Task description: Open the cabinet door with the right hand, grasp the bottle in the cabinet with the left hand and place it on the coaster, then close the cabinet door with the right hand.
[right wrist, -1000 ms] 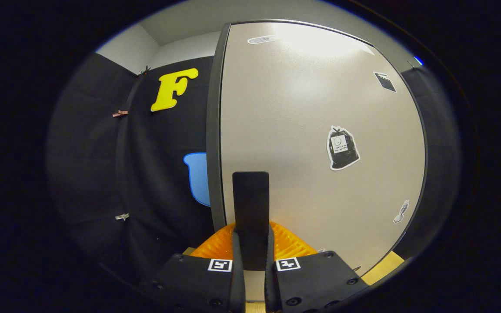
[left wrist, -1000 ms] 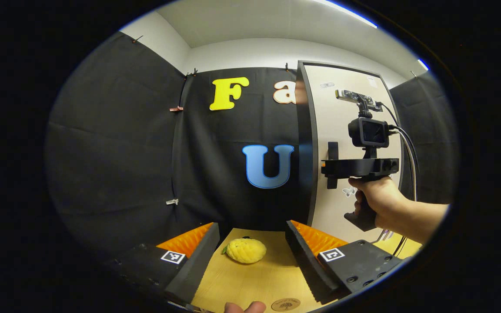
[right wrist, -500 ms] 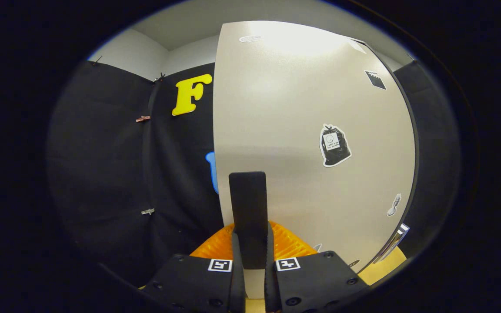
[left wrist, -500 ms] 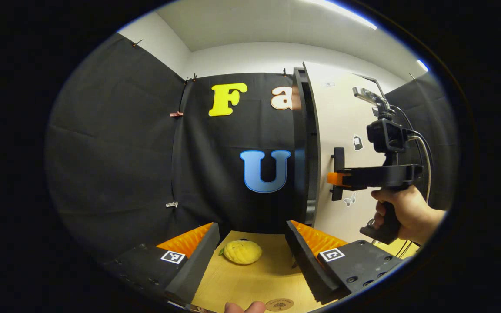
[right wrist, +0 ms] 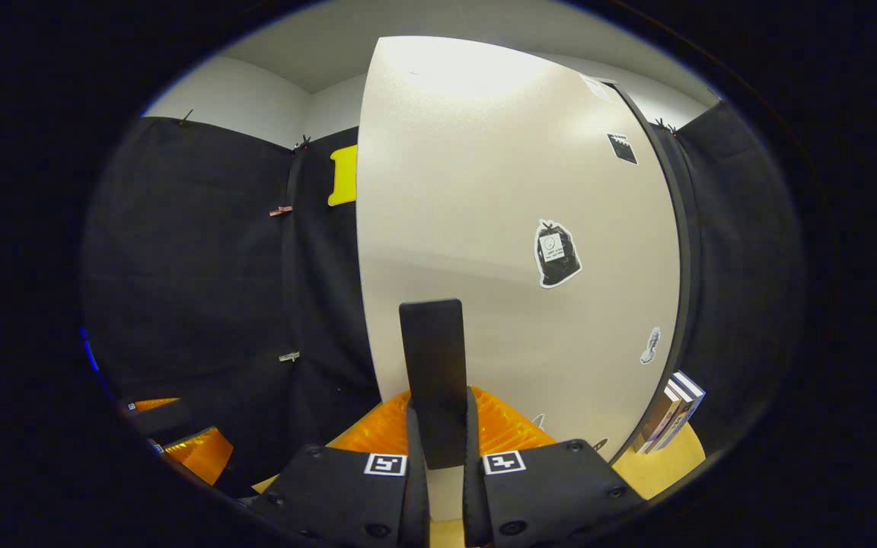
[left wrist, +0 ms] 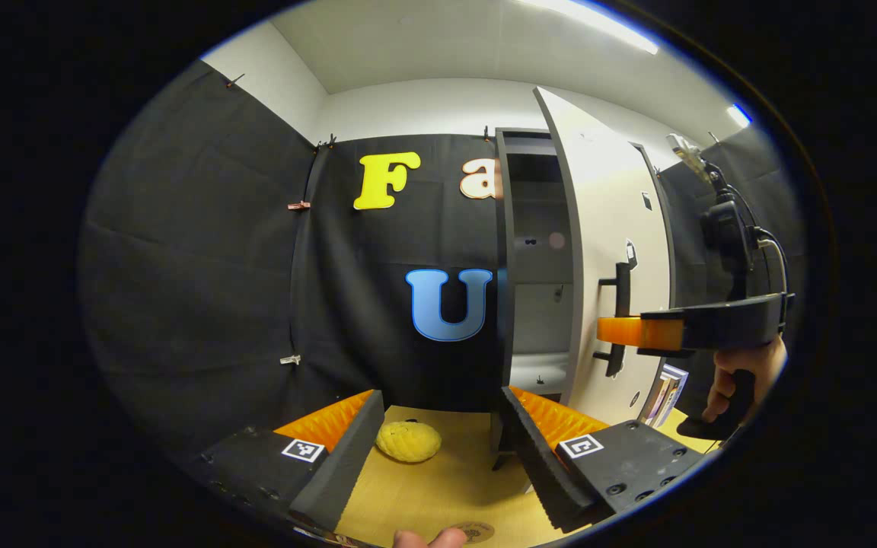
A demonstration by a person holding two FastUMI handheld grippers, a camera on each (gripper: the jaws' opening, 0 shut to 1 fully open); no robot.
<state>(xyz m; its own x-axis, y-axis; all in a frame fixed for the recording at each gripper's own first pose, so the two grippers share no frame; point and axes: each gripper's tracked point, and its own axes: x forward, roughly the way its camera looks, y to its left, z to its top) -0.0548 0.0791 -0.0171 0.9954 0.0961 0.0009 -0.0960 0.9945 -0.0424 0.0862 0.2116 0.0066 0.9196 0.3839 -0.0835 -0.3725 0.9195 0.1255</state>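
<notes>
Wooden worktop (left wrist: 438, 487) lies nearest you in the left gripper view, framed by the left gripper (left wrist: 438, 434), whose jaws stand wide apart and hold nothing. Low at the edge of that view you can make out part of the round coaster (left wrist: 475, 530), and a little farther on a yellow knitted lemon-like toy (left wrist: 408, 441) rests on the wood.

In the right gripper view, your right gripper (right wrist: 438, 457) has its jaws clamped on the dark upright door handle (right wrist: 432, 380), pressing it from both sides. Beyond it the pale cabinet door (right wrist: 515, 228) swings on hinges at its far right edge. From the left gripper view you see that same gripper held level by a hand (left wrist: 743, 380) at the right, forearm out to the side, with the door angled partly open.

You are in the first step, I judge: opening the door. Behind the door the cabinet (left wrist: 537, 259) shows grey shelves, but the bottle cannot be made out on them from here; what shows is too dim and small to tell.

Next, you will likely need to draw the handle farther along its arc until the opening is wide enough, then bring the open left gripper up from the worktop toward the shelves. A stack of books (right wrist: 671, 411) stands near the door's hinge side, so mind the swing.
</notes>
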